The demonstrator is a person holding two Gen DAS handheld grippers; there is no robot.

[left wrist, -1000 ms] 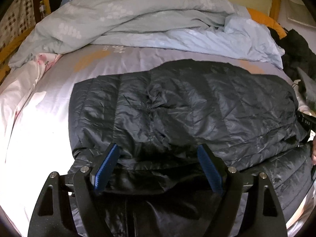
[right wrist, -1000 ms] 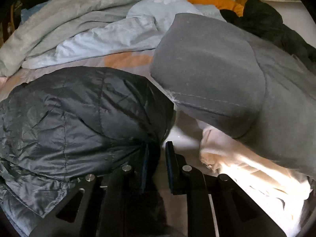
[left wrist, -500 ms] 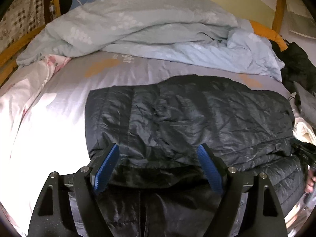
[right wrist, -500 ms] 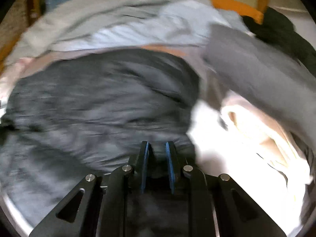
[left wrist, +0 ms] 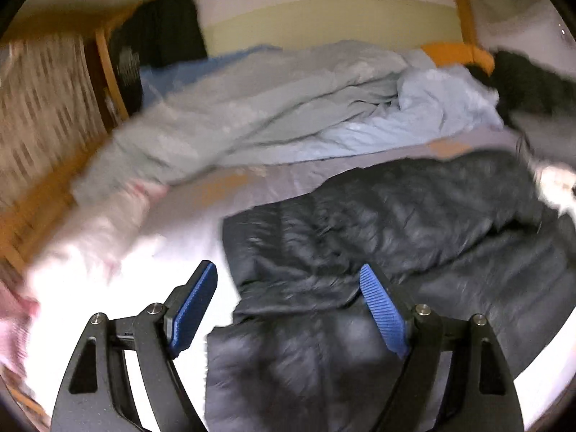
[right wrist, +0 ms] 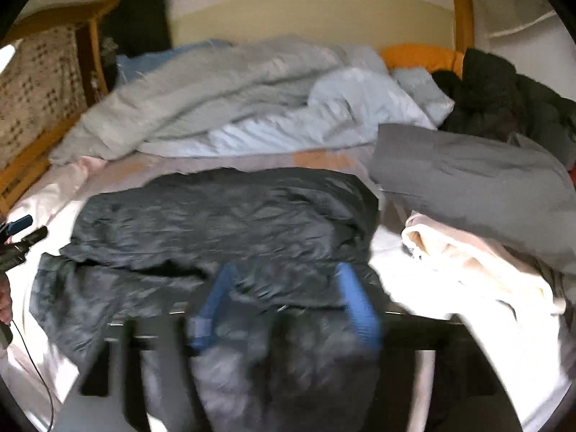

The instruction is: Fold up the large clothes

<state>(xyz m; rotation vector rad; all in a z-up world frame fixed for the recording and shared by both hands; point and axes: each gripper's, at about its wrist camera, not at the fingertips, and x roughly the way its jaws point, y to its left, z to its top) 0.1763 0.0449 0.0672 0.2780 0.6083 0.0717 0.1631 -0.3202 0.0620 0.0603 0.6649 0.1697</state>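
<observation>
The dark quilted jacket (right wrist: 223,216) is seen folded on the bed sheet (left wrist: 172,273). The left gripper (left wrist: 288,302) is held spread; the right gripper (right wrist: 288,298), blurred, has just been opening, apparently empty. No writing can be read.

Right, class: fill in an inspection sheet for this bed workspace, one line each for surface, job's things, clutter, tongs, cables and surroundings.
Surface: pale bed sheet, brightly lit.
Job's things: dark quilted jacket lying on the sheet, upper layer folded over the lower.
Clutter: grey garment over cream cloth; light blue duvet bunched behind; black clothing far right.
Tongs: left tongs open, empty; right tongs blurred, have just been opening, gripping nothing.
Cables: thin dark cable at left edge.
Surroundings: orange bed frame, pale wall.
</observation>
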